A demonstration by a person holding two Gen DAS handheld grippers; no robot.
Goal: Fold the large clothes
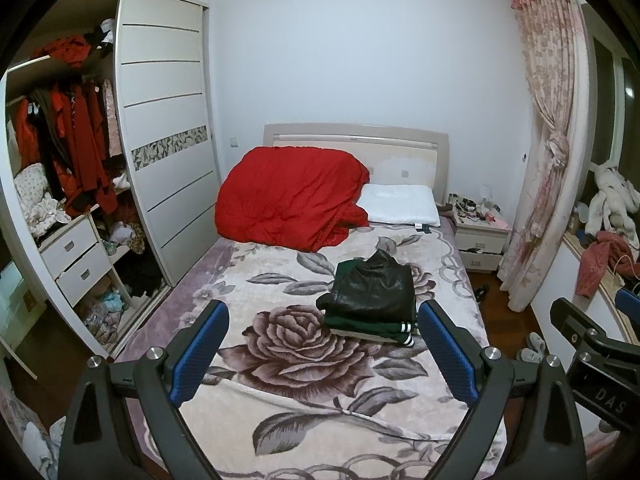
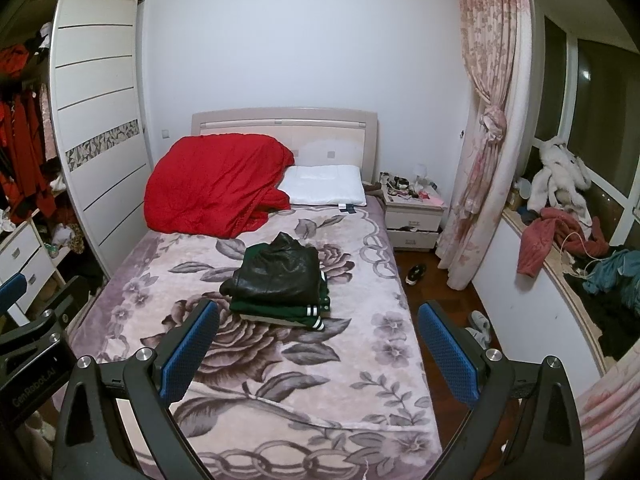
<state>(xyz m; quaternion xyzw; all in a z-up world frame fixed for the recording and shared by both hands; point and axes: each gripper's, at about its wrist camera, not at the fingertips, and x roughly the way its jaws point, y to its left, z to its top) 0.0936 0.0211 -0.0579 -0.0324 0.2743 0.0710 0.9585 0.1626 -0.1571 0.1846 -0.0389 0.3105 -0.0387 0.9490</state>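
A folded black leather jacket (image 1: 374,288) lies on top of a folded dark green garment with white stripes (image 1: 380,326) in the middle of the bed (image 1: 280,400). The stack also shows in the right wrist view, jacket (image 2: 280,270) over green garment (image 2: 292,312). My left gripper (image 1: 323,348) is open and empty, held above the near part of the bed, short of the stack. My right gripper (image 2: 318,344) is open and empty, beside the left one, over the bed's right side. The right gripper's body shows in the left wrist view (image 1: 592,344).
A red duvet (image 1: 288,196) and a white pillow (image 1: 400,208) lie at the head of the bed. An open wardrobe (image 1: 80,200) stands left. A nightstand (image 2: 414,216), curtain (image 2: 480,160) and cluttered window ledge (image 2: 568,248) are right. Shoes (image 2: 478,326) lie on the floor.
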